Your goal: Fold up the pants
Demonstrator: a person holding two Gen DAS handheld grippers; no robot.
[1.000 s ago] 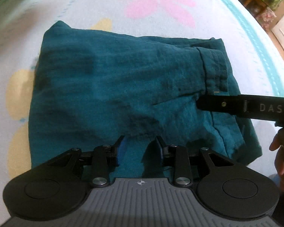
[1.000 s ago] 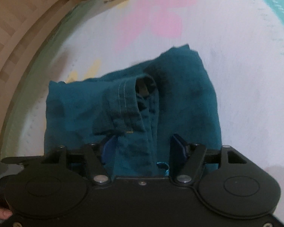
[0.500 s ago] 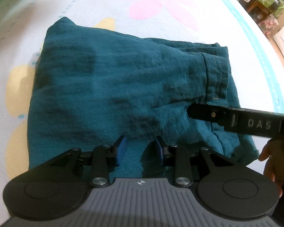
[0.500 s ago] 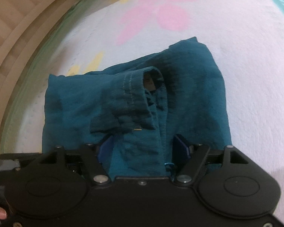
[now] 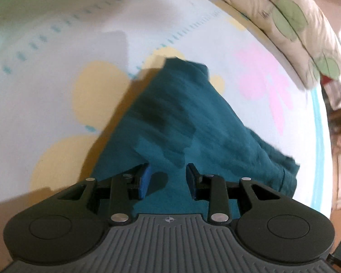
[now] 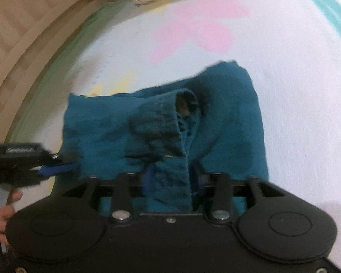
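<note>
Teal pants (image 5: 181,122) lie folded on a flowered bedsheet (image 5: 56,72). My left gripper (image 5: 168,179) hovers over one end of them, its blue pads (image 5: 145,179) apart, cloth lying below and nothing pinched. In the right wrist view the pants (image 6: 227,118) show a bunched waistband fold (image 6: 168,159) running up between the jaws of my right gripper (image 6: 172,177), which are closing around it. The left gripper (image 6: 45,166) also appears there at the pants' left edge, held by a hand (image 6: 4,213).
A patterned pillow (image 5: 284,22) lies at the bed's far right corner. A wooden bed frame (image 6: 22,45) curves along the left of the right wrist view. Clutter (image 5: 338,95) stands beyond the bed's right edge. Bare sheet (image 6: 295,91) surrounds the pants.
The left gripper has rolled and swung to the pants' end, so the right gripper has left its view. The right jaws have narrowed around the waistband fold. The left gripper now shows in the right view.
</note>
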